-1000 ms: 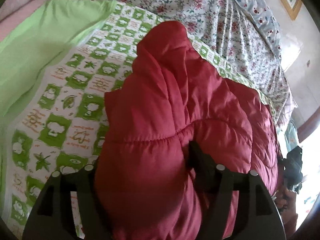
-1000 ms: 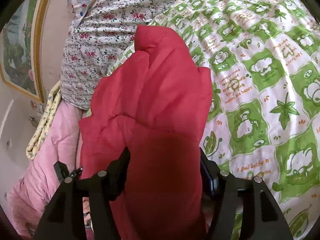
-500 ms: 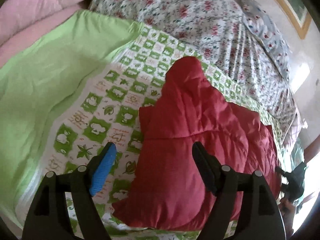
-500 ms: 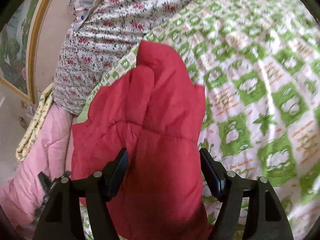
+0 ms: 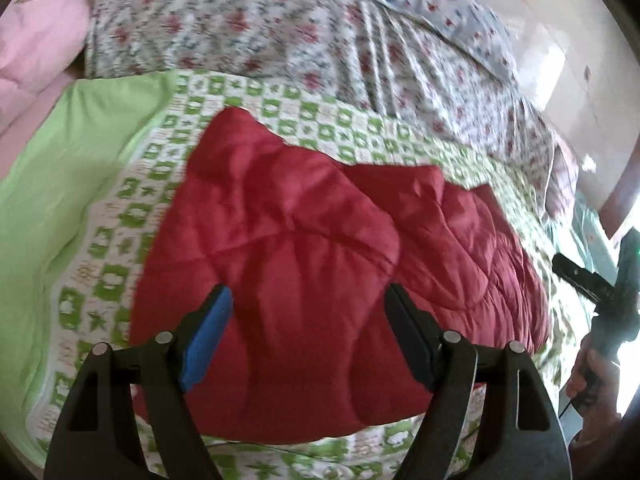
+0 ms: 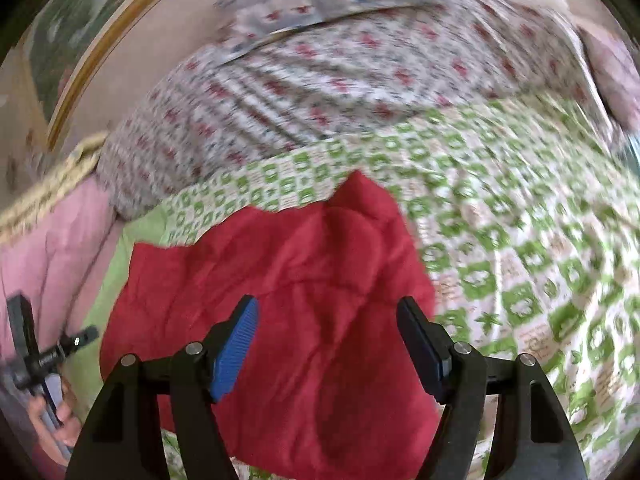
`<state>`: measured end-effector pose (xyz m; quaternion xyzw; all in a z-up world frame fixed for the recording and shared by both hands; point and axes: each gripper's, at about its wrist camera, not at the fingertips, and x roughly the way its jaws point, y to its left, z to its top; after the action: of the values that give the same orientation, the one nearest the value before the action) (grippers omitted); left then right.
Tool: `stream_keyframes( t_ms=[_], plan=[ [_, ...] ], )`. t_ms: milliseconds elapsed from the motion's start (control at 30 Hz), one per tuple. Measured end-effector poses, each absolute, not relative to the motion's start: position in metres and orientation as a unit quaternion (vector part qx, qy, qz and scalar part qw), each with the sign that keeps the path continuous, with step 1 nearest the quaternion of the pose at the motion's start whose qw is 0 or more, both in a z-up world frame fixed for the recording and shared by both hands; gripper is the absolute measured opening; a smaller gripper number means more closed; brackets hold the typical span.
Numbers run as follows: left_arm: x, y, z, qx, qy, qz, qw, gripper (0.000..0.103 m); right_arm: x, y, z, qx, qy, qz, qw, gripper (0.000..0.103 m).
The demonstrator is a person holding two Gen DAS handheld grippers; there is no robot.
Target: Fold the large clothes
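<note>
A red quilted padded garment [image 5: 320,240] lies folded in a bundle on the green-and-white patterned bedspread [image 5: 120,248]. It also shows in the right wrist view [image 6: 288,304]. My left gripper [image 5: 308,332] is open and empty, held above the garment's near edge. My right gripper [image 6: 326,340] is open and empty too, above the garment's near part. The right gripper shows at the far right of the left wrist view [image 5: 600,292], and the left gripper at the far left of the right wrist view [image 6: 36,356]. Both views are blurred by motion.
A floral bedsheet [image 5: 280,28] and a pillow [image 5: 460,20] lie at the back of the bed. A plain green cloth [image 5: 60,168] and pink bedding [image 5: 36,56] lie to the left. A framed picture [image 6: 80,32] hangs on the wall.
Both grippers let go of the red garment and pulled back and up. The garment, held up a second ago, now lies spread flatter on the bedspread.
</note>
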<state>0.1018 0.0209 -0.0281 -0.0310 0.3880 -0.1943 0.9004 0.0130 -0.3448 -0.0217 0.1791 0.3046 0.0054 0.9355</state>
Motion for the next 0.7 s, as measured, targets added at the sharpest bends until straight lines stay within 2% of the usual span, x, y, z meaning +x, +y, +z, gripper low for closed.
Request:
stream_keyframes(
  t_ms=[367,700],
  plan=[
    [0.108,-0.034,-0.052,0.041,0.427,-0.186,0.884,0.078,0.065,-0.266,-0.047,0.101,0.37,0.045,0.922,0.076],
    [0.18,-0.041,-0.069,0.043,0.457,-0.129,0.879,0.079,0.134,-0.295,-0.061,0.106,0.422,-0.005,0.9,0.078]
  ],
)
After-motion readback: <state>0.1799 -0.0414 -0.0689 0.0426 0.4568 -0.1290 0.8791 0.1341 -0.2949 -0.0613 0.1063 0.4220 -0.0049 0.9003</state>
